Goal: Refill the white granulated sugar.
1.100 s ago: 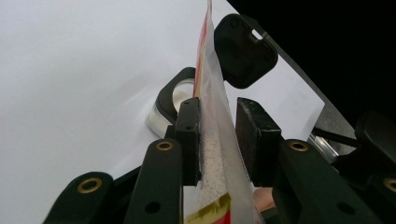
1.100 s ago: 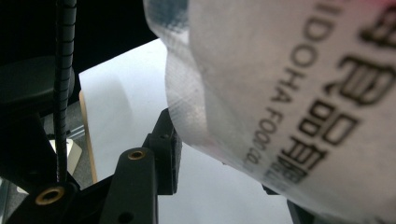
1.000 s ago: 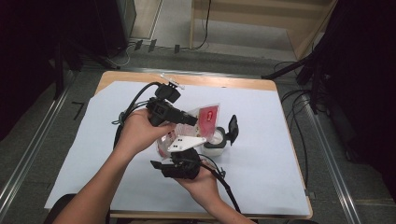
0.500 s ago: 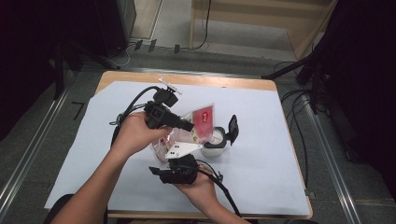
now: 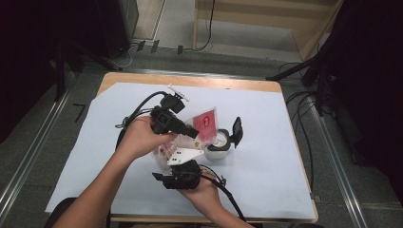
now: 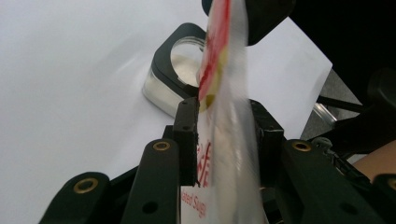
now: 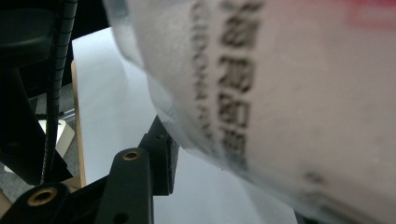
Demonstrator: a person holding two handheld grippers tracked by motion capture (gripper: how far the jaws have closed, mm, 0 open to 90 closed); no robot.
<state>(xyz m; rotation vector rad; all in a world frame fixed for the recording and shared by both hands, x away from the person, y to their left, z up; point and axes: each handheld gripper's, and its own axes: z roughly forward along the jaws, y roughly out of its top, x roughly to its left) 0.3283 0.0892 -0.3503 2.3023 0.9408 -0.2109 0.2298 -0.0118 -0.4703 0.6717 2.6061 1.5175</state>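
Note:
A clear sugar bag [image 5: 207, 122] with a red label is held tilted over a small clear container [image 5: 219, 148] whose black flip lid [image 5: 236, 131] stands open. My left gripper [image 5: 192, 134] is shut on the bag's upper part; in the left gripper view both jaws clamp the bag [image 6: 224, 93], with the container [image 6: 184, 63] just beyond. My right gripper [image 5: 173, 159] comes up from below and holds the bag's lower end. In the right gripper view the printed bag [image 7: 280, 93] presses against the left finger [image 7: 161, 154] and hides the other finger.
A white sheet [image 5: 285, 161] covers the wooden table [image 5: 223, 83]. Black cables [image 5: 135, 111] trail from the left gripper across the sheet at the left. Metal rails [image 5: 332, 156] run along both sides of the table.

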